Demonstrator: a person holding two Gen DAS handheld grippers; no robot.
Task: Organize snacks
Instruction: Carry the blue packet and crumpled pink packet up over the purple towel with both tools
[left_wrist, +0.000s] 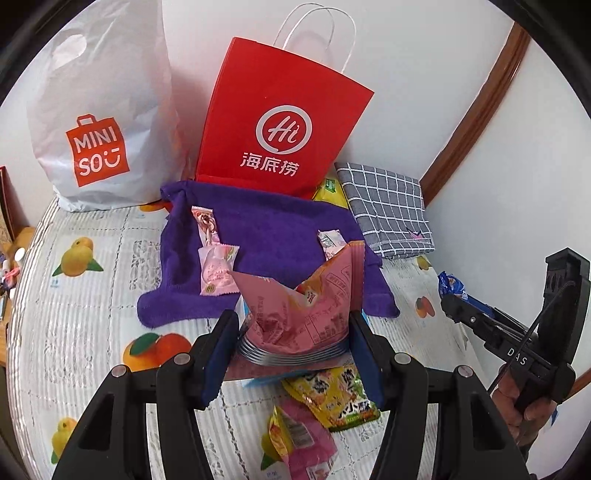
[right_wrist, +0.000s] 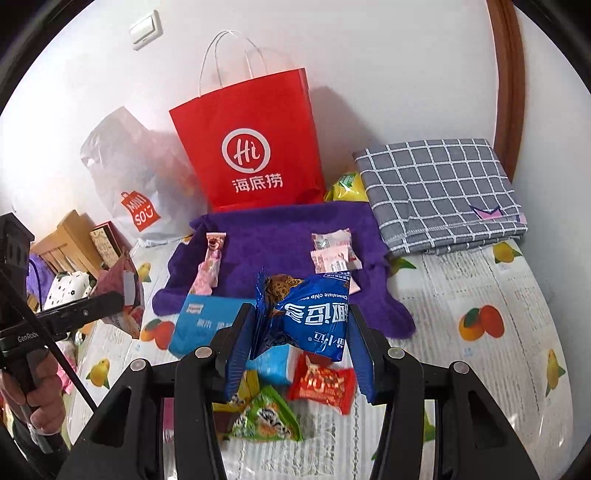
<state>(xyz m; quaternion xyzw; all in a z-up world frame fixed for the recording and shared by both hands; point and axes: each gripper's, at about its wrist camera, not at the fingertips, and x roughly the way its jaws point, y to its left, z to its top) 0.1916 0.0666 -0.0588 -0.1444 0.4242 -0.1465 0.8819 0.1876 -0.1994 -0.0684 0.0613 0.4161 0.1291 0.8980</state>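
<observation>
My left gripper (left_wrist: 291, 332) is shut on a pink snack packet (left_wrist: 295, 306), held above the table in front of the purple towel (left_wrist: 266, 225). My right gripper (right_wrist: 299, 339) is shut on a blue chocolate-chip cookie packet (right_wrist: 314, 317), held above the table; it also shows at the right of the left wrist view (left_wrist: 452, 284). Small pink sweets (left_wrist: 216, 269) lie on the towel's left, white-pink ones (right_wrist: 332, 251) on its right. Loose packets lie below the grippers: green-yellow (left_wrist: 336, 398), pink (left_wrist: 303, 443), red (right_wrist: 321, 384), green (right_wrist: 266, 417), and a light blue box (right_wrist: 203, 325).
A red Haidilao paper bag (left_wrist: 277, 125) and a white Miniso plastic bag (left_wrist: 99, 110) stand against the wall behind the towel. A folded grey checked cloth (right_wrist: 439, 192) lies at the back right, a yellow packet (right_wrist: 347, 186) beside it. Wooden furniture and clutter (right_wrist: 74, 251) stand at the left.
</observation>
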